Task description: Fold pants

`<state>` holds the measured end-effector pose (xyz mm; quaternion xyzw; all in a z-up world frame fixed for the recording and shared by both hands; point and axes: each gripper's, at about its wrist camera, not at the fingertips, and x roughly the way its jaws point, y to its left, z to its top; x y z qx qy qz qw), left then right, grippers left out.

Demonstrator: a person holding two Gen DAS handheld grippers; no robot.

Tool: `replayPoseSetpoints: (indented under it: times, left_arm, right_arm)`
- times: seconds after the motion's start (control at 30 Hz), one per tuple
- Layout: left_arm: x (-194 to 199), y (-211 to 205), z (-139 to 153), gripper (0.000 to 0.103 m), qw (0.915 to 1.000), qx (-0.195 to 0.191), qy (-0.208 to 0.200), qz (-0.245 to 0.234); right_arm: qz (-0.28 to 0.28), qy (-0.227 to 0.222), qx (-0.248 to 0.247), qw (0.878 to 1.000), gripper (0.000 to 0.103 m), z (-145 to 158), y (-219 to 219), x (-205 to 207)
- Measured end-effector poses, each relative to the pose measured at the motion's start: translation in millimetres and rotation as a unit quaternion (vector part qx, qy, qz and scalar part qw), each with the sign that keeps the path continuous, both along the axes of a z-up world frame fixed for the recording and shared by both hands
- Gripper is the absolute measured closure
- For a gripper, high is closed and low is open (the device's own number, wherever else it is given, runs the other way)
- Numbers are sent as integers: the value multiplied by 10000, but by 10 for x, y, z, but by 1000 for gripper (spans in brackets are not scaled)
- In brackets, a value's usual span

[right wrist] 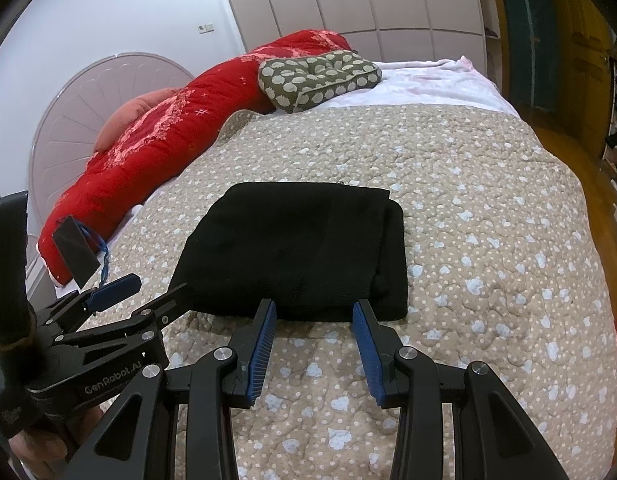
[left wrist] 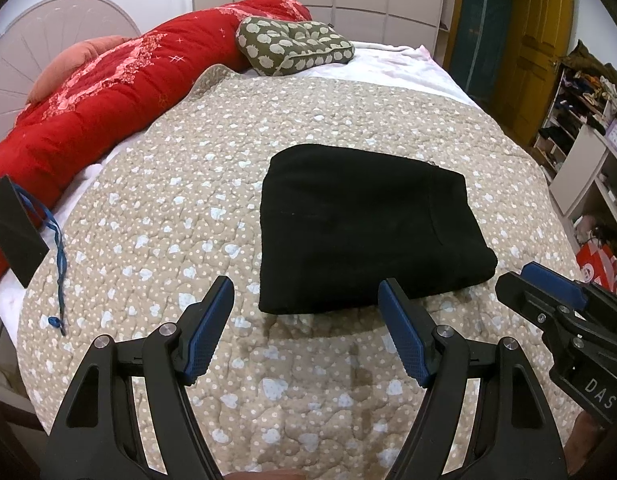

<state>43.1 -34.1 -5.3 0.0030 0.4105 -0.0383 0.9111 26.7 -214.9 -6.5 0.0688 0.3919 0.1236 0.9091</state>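
Observation:
The black pants (left wrist: 360,228) lie folded in a compact rectangle on the beige quilt (left wrist: 180,208); they also show in the right wrist view (right wrist: 300,248). My left gripper (left wrist: 306,292) is open and empty, just short of the pants' near edge. My right gripper (right wrist: 314,306) is open and empty, its fingertips at the pants' near edge. The right gripper shows at the right edge of the left wrist view (left wrist: 548,284), and the left gripper shows at the left of the right wrist view (right wrist: 148,284).
A red duvet (left wrist: 108,92) runs along the bed's left side by the headboard (left wrist: 36,48). A green patterned cushion (left wrist: 292,44) lies at the far end. A black card with a blue cord (left wrist: 16,228) lies at the left. Shelves (left wrist: 588,148) stand to the right.

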Motion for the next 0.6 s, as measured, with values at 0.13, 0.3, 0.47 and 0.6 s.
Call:
replayPoseSetpoints:
  times: [0.13, 0.3, 0.47, 0.6]
  left_arm:
    - [5, -14, 7, 28, 10000, 10, -12, -36]
    - [17, -46, 38, 28, 10000, -7, -23, -84]
    - [-3, -76, 65, 28, 9998, -41, -108, -154]
    - [6, -101, 24, 28, 9997, 28, -112, -206]
  right_arm:
    - [-9, 1, 7, 10000, 64, -1, -8, 1]
    - [-53, -2, -5, 10000, 64, 21, -57, -3]
    - [-204, -77, -21, 9998, 64, 51, -212, -27]
    - [-433, -13, 79, 9990, 63, -33, -436, 32]
